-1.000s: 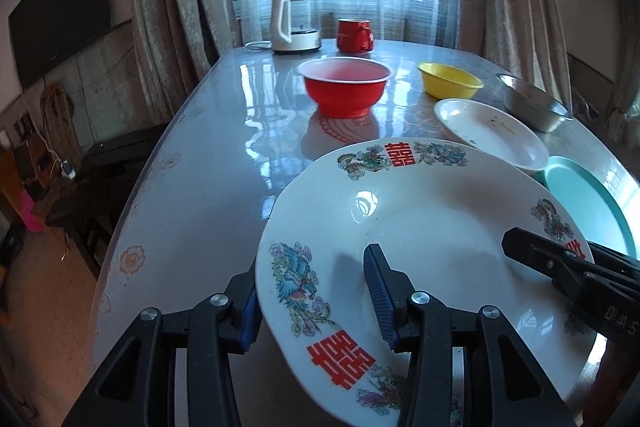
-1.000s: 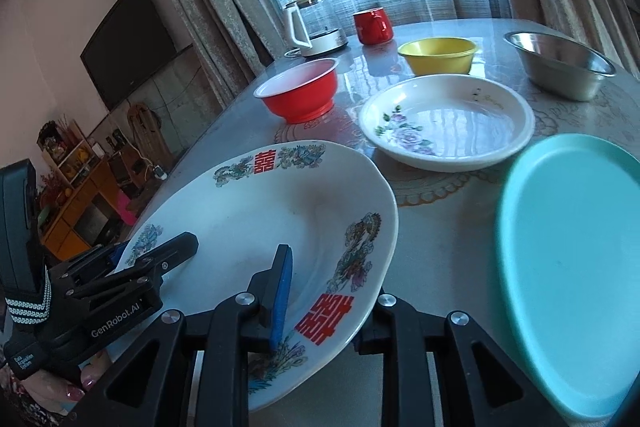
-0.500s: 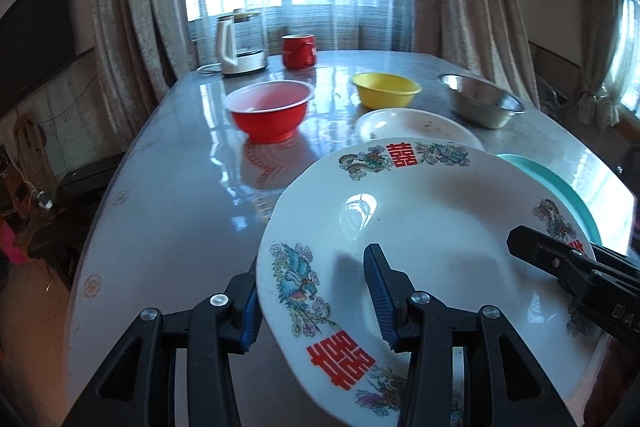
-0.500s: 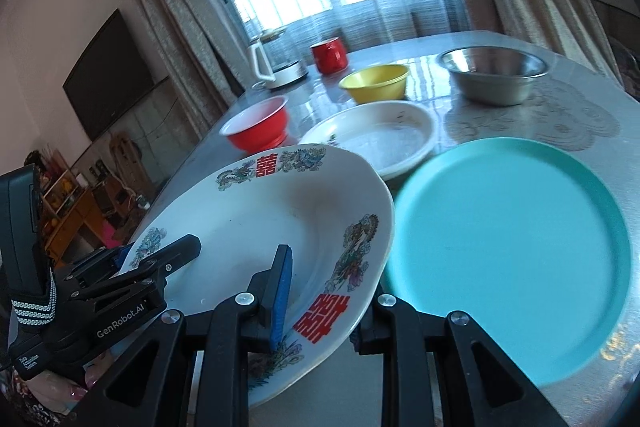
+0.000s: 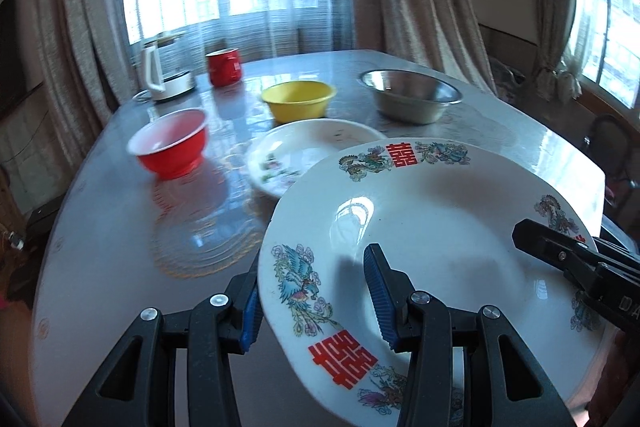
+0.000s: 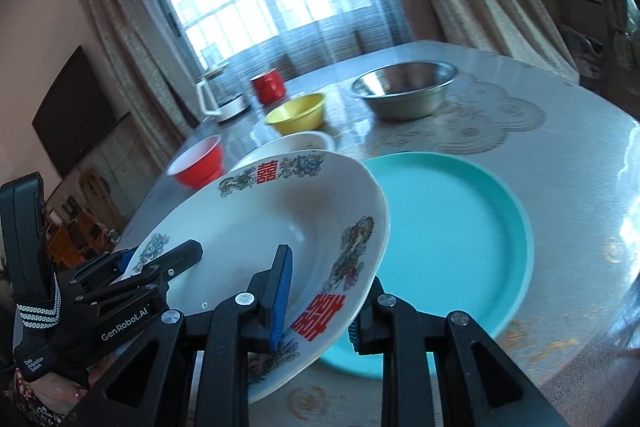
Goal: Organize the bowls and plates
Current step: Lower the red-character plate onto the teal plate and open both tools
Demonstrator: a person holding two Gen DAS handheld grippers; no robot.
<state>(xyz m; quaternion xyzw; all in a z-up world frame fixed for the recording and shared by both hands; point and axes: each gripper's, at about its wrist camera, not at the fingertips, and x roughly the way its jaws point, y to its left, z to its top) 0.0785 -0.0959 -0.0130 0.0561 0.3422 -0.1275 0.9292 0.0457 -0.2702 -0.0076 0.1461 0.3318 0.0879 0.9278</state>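
A large white plate (image 5: 420, 219) with red characters and bird and dragon prints hangs tilted above the table, held at both sides. My left gripper (image 5: 314, 297) is shut on its left rim, one blue pad above and one under the edge. My right gripper (image 6: 320, 307) is shut on the opposite rim and also shows as a black arm (image 5: 560, 255) in the left wrist view. In the right wrist view the large plate (image 6: 260, 227) overlaps the left edge of a teal plate (image 6: 448, 219) lying flat on the table.
Behind the large plate lie a small white floral plate (image 5: 304, 151), a red bowl (image 5: 172, 147), a yellow bowl (image 5: 298, 101) and a steel bowl (image 5: 412, 99). A red mug (image 5: 224, 67) and a white kettle (image 5: 164, 75) stand by the window. The table's right edge (image 6: 624, 131) is close.
Both grippers have carried the large plate to the right and slightly up, from beside the red bowl to over the teal plate's left edge. Both grips are unchanged.
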